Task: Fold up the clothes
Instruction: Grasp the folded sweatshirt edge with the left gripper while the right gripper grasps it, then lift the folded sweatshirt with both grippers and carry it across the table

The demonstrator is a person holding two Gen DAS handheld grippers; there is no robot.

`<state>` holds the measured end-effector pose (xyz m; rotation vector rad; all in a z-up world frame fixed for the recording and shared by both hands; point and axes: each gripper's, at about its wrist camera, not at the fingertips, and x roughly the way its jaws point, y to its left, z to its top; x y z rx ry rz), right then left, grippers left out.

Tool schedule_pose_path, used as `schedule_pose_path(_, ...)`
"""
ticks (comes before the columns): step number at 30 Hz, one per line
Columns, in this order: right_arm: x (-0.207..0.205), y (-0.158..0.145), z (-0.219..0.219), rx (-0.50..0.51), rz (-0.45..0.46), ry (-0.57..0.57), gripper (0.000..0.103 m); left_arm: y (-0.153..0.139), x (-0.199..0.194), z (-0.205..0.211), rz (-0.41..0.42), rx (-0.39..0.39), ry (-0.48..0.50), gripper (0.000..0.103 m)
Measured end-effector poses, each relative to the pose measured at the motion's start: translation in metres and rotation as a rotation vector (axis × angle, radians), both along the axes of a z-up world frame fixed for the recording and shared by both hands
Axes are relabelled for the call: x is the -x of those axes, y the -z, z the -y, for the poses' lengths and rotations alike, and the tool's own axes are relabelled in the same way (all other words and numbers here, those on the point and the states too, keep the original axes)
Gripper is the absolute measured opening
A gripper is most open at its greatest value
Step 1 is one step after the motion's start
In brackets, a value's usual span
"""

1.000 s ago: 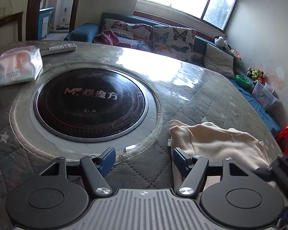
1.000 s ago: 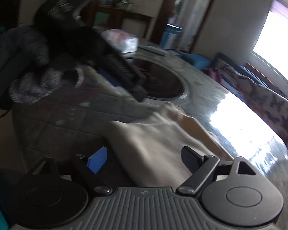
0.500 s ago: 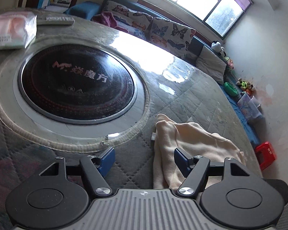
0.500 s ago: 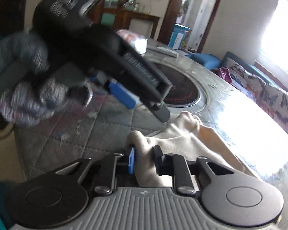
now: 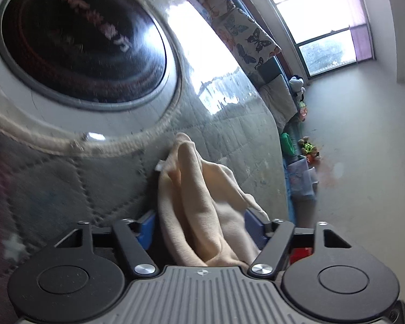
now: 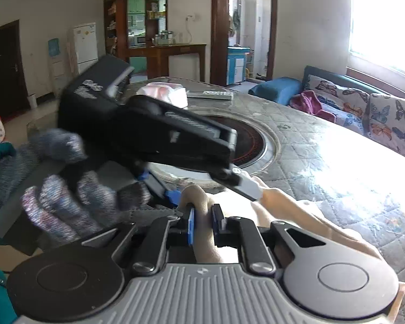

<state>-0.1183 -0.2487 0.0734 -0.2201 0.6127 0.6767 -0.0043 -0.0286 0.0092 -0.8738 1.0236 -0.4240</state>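
A cream garment [image 5: 202, 205] lies bunched on the quilted table cover, its folds running between the fingers of my left gripper [image 5: 199, 229], which is open around the cloth. In the right wrist view my right gripper [image 6: 203, 222] is shut on a fold of the same cream garment [image 6: 291, 205]. The left gripper's black body [image 6: 159, 135], held by a grey gloved hand [image 6: 67, 189], sits just beyond and left of the right gripper, with its tip over the cloth.
A round black cooktop [image 5: 81, 35] is set in the table [image 6: 324, 162]. A tissue pack [image 6: 164, 94] and a remote [image 6: 210, 95] lie at the far side. A butterfly-print sofa [image 6: 370, 113] stands under the window. The table edge [image 5: 280, 162] is at right.
My left gripper has tilted and moved in so the cloth now lies between its open fingers. My right gripper closed on the garment's edge and stays shut on it.
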Motion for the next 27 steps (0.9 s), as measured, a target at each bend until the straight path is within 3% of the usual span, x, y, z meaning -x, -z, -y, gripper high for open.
schedule_pose_path(1,0.001,0.0,0.002,-0.004,-0.001,-0.004,0.012,0.003,-0.001,0.0,-0.014,0.024,-0.001,0.054)
schedule_pose_path(3,0.003,0.001,0.005,-0.007,-0.007,-0.009,0.012,0.011,-0.004,-0.001,-0.043,0.056,-0.006,0.031)
schedule_pose_path(6,0.006,0.002,0.013,-0.026,-0.013,0.0,0.02,0.014,-0.004,-0.004,-0.042,0.049,-0.002,0.02)
schedule_pose_path(8,0.009,0.001,0.02,-0.044,-0.012,0.022,0.028,0.012,-0.004,-0.005,-0.029,0.033,0.005,0.019)
schedule_pose_path(10,0.016,0.0,0.03,-0.054,0.002,0.065,0.029,0.01,-0.003,-0.004,-0.016,0.015,0.013,0.019)
schedule_pose_path(13,0.021,0.001,0.056,-0.067,0.014,0.185,0.039,0.006,-0.002,-0.001,0.008,-0.02,0.026,0.019)
schedule_pose_path(21,0.018,0.022,0.163,-0.057,-0.027,0.613,0.041,-0.003,0.006,0.009,0.074,-0.12,0.054,0.019)
schedule_pose_path(27,-0.002,0.043,0.201,-0.095,-0.087,0.697,0.043,-0.011,0.005,0.019,0.114,-0.198,0.073,0.019)
